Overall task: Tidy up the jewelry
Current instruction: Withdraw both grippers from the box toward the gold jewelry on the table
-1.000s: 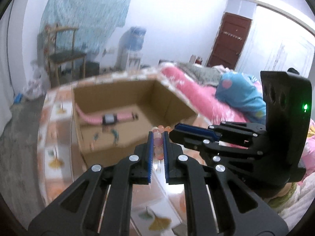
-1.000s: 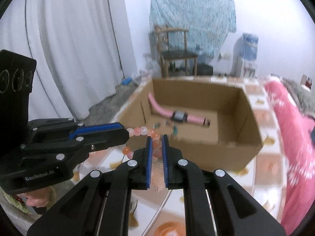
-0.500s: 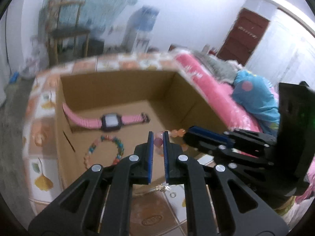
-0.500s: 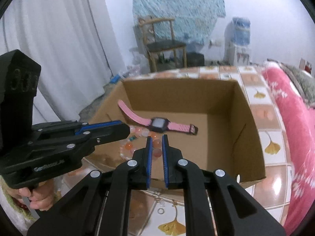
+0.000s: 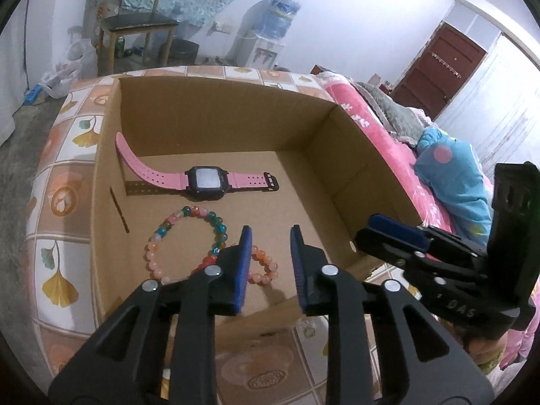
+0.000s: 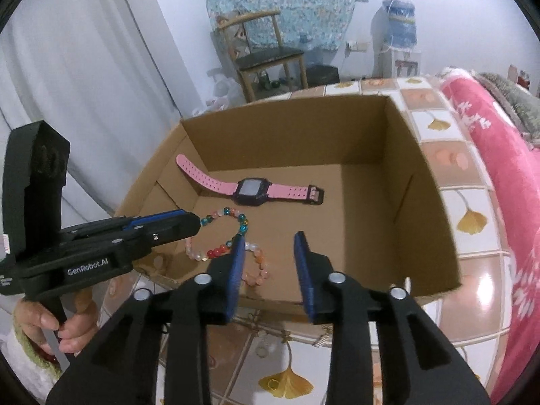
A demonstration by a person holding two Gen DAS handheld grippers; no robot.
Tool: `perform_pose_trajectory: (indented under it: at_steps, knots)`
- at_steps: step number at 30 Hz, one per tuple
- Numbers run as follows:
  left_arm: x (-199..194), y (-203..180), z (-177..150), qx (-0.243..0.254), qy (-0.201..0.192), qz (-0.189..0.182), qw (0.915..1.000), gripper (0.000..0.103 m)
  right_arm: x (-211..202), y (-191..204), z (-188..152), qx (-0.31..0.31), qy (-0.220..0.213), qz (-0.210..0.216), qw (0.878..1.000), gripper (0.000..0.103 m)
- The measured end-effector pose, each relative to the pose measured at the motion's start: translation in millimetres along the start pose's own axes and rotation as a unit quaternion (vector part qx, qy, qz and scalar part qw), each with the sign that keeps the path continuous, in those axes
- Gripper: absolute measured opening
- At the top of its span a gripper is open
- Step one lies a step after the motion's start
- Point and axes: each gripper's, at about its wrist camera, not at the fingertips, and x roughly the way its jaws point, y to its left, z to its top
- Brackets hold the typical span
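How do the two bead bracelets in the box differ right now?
The multicolored bracelet mixes teal, pink and orange beads; the peach bracelet is all pale orange-pink. The multicolored one makes the wider loop and lies nearer the pink watch; the peach one lies nearer the box's front wall, partly behind the left gripper. Both lie flat.

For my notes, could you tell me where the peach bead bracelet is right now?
The peach bead bracelet lies on the floor of the cardboard box, near its front wall, touching the multicolored bracelet, just beyond the open left tongs.
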Motion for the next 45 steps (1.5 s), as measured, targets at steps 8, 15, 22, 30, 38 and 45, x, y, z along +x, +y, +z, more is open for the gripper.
perform_pose_trajectory:
  at_steps: [8, 15, 22, 30, 38, 45]
  knots:
    - [-29.7, -3.1, -12.6, -0.005, -0.024, 0.001, 0.9997, 0.045, -35.4, 2.0, -20.7, 0.003, -0.021, -0.012, 1.000, 0.053]
    - [-64.6, -13.5, -32.7, 0.006, -0.048, -0.005, 0.9988, 0.073, -58.4, -6.9, -46.5, 0.046, -0.024, 0.005, 0.999, 0.060]
    - [-81.1, -23.9, -65.2, 0.046, -0.051, 0.010, 0.9976, 0.087, -38.4, -18.1, -55.9, 0.072, 0.030, 0.014, 0.997, 0.075]
    - [-37.0, 3.9, -73.5, 0.001, -0.009, 0.067, 0.9977, 0.087, -0.8, -45.6, -45.8, 0.126, 0.065, 0.051, 0.989, 0.075]
    - [-21.9, 29.6, -54.5, -0.034, -0.014, 0.077, 0.9964, 0.087, 10.8, -72.4, -26.5, 0.173, 0.062, 0.077, 0.980, 0.075]
    - [-13.0, 31.8, -42.0, -0.044, -0.021, 0.092, 0.9946, 0.088, 14.8, -75.8, -19.2, 0.176, 0.052, 0.074, 0.980, 0.075]
